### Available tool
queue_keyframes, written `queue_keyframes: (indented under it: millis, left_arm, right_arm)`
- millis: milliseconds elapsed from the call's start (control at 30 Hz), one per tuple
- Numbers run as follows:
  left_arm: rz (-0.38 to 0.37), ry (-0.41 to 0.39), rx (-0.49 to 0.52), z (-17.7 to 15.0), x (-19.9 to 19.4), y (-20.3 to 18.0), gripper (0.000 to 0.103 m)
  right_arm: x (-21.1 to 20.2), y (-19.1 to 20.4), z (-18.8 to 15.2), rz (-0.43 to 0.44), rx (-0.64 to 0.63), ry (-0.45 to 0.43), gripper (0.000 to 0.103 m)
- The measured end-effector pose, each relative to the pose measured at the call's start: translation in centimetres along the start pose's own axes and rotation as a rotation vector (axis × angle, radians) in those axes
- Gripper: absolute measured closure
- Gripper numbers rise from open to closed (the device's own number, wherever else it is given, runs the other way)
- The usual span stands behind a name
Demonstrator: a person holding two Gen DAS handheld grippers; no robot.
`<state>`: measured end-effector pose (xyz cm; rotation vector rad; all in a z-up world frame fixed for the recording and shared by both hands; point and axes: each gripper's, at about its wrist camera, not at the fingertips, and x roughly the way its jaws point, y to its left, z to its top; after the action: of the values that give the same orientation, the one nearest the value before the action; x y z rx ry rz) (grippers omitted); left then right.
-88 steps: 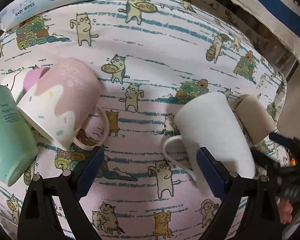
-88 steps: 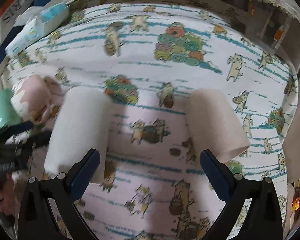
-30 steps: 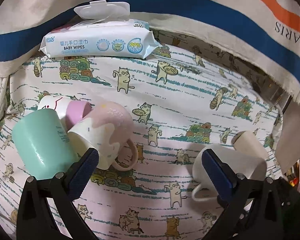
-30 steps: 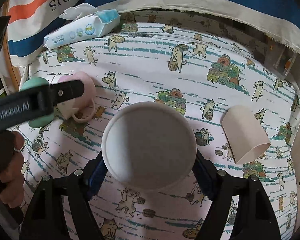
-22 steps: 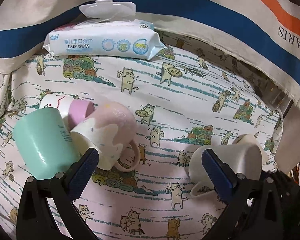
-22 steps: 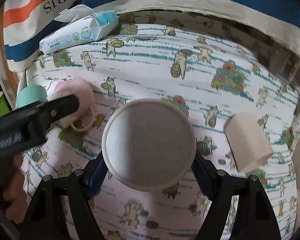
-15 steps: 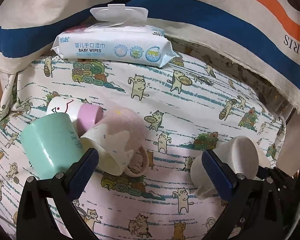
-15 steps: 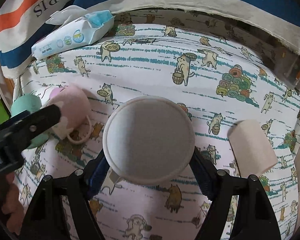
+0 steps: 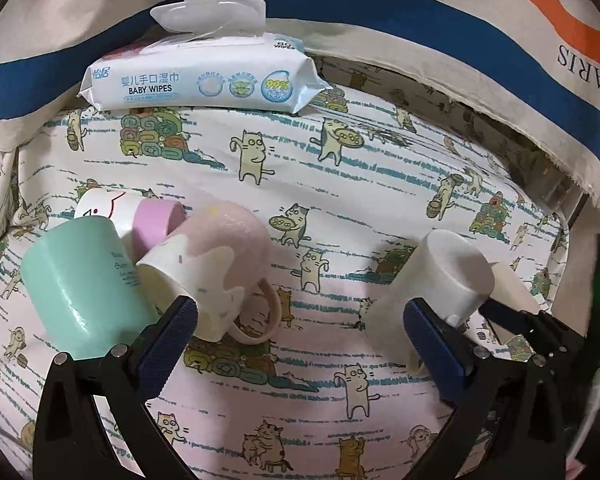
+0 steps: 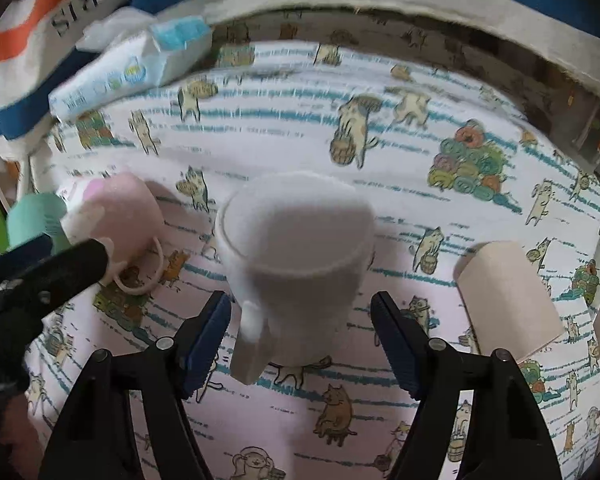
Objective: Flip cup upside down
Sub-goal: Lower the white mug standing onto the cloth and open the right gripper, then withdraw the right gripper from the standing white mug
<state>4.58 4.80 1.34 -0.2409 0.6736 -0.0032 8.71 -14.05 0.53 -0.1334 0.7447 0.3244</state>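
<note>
Right wrist view shows the white cup [image 10: 296,256] base-up on the cat-print cloth [image 10: 440,92], between the spread fingers of the right gripper [image 10: 300,344], apparently released. Only the left wrist view shows the baby wipes [image 9: 204,84] label and the pink mug [image 9: 220,268] beside the open, empty left gripper [image 9: 300,344]. A beige cup [image 10: 508,296] lies near the cloth's right edge.

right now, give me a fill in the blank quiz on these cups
1. The white mug sits between the fingers of the right gripper with its base facing ___.
2. The flip lid of the wipes is ___.
3. In the left wrist view, the green cup lies to the ___ of the pink mug.
4. The left gripper holds ___.

Missing words: up; open; left; nothing
</note>
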Motion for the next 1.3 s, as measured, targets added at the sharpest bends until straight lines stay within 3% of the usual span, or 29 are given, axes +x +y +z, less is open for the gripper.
queue_keyframes:
  millis: [167, 400, 533, 600, 733, 933, 1067, 1167, 1300]
  left_arm:
    - [-0.041, -0.081, 0.03, 0.0, -1.6, -0.7, 0.001]
    - [-0.049, -0.344, 0.139, -0.5, -6.2, -2.7, 0.001]
    - [-0.075, -0.408, 0.176, -0.9, -7.2, -3.5, 0.001]
    - [-0.065, -0.438, 0.197, -1.2, -7.5, -3.8, 0.001]
    - [-0.054, -0.5, 0.181, -1.8, -7.8, -3.7, 0.001]
    - [-0.003, -0.56, 0.265, -3.7, -6.7, -4.4, 0.001]
    - [-0.005, -0.51, 0.296, -4.6, -5.5, -3.9, 0.001]
    - [-0.022, -0.477, 0.238, -4.1, -5.1, -2.9, 0.001]
    - [0.027, -0.476, 0.241, -4.6, -4.2, -2.7, 0.001]
  right_arm:
    - [-2.3, -1.1, 0.6, 0.014, 0.016, -0.074, 0.024]
    - [-5.3, -3.2, 0.2, -0.002, 0.034, -0.207, 0.016]
    - [-6.3, -4.1, -0.5, 0.007, 0.043, -0.295, 0.014]
    - [-6.6, -4.7, -1.1, 0.003, 0.056, -0.358, 0.0]
    - [-6.7, -5.8, -2.4, -0.016, 0.082, -0.463, 0.0]
    - [-6.0, -6.2, -3.6, -0.071, 0.091, -0.496, 0.0]
    - [-6.0, -6.0, -4.1, -0.105, 0.096, -0.504, 0.0]
    - [-5.9, -6.2, -4.4, -0.121, 0.12, -0.506, 0.0]
    - [-5.3, -6.2, -4.3, -0.115, 0.12, -0.469, 0.0]
